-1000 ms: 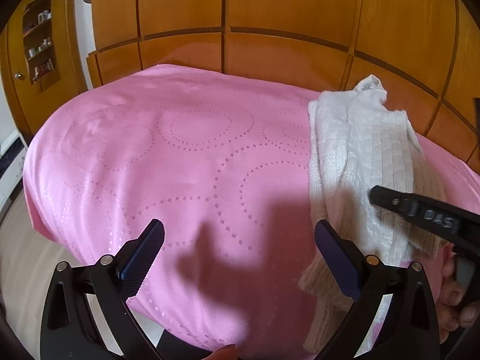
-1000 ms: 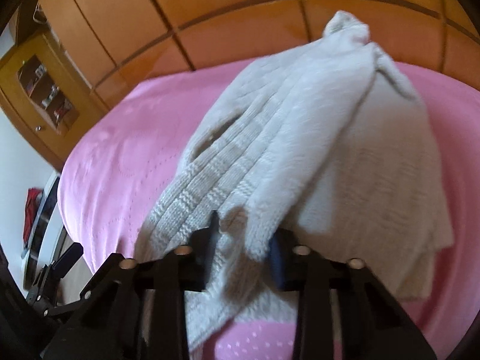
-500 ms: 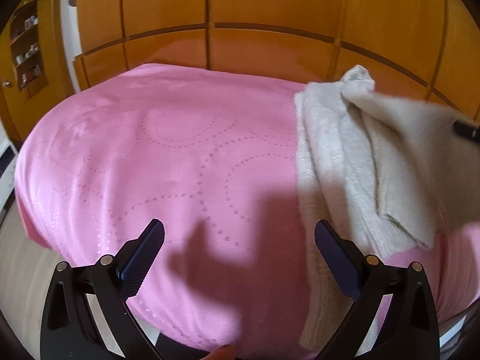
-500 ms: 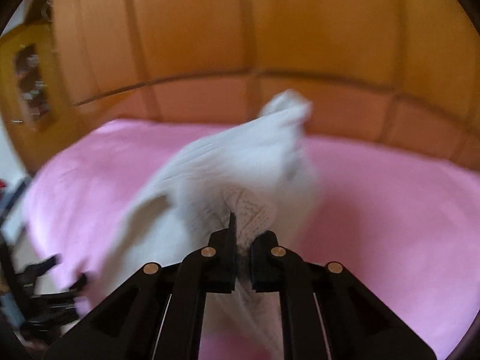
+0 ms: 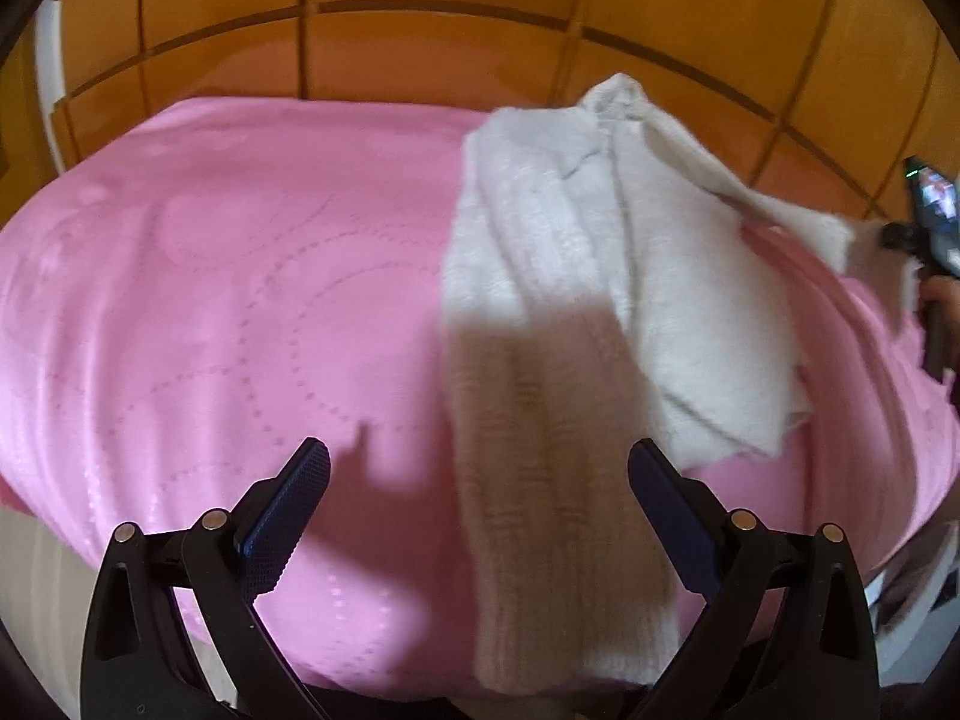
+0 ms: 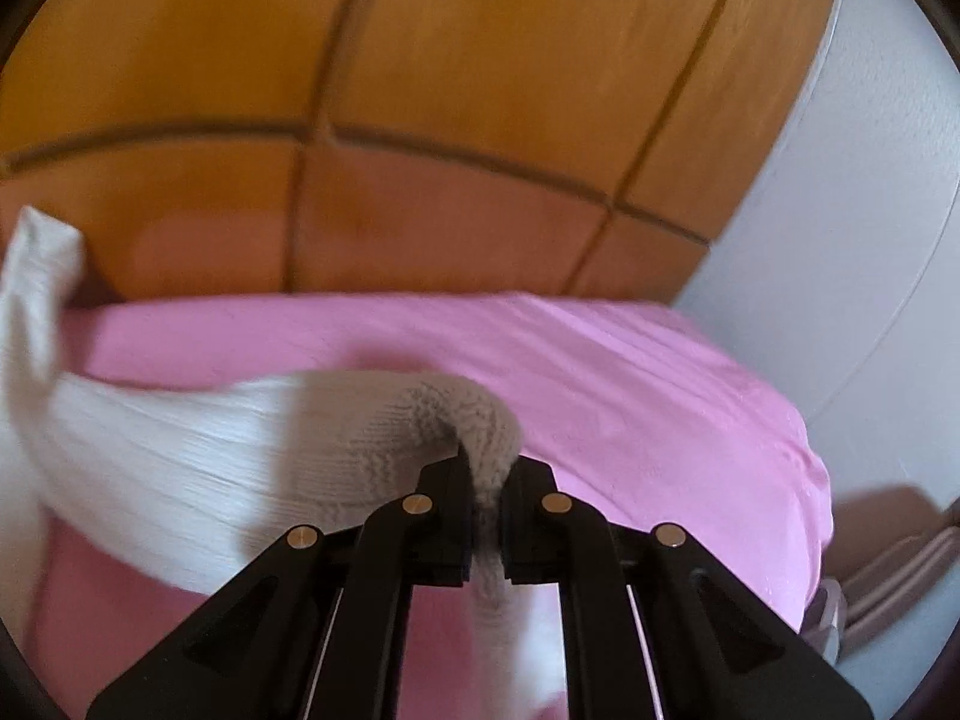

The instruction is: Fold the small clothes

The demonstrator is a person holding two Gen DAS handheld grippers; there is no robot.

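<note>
A cream knitted garment (image 5: 558, 300) lies on the pink bedspread (image 5: 240, 300), one strip running toward me over the near edge and a flap pulled out to the right. My left gripper (image 5: 480, 480) is open and empty, held above the near strip. My right gripper (image 6: 486, 480) is shut on a fold of the knitted garment (image 6: 420, 420), stretching it rightward above the bedspread (image 6: 660, 390). The right gripper also shows at the far right edge of the left wrist view (image 5: 924, 222), with the flap's corner at it.
Orange wooden panelling (image 5: 420, 30) stands behind the bed. A white wall (image 6: 870, 240) is at the bed's right end, with a beige object (image 6: 888, 540) beside the bed there. The bed's near edge (image 5: 360, 660) drops to the floor under my left gripper.
My right gripper closed on the garment's edge and swung right, drawing a flap out across the bed. My left gripper stayed open and shifted slightly right toward the garment.
</note>
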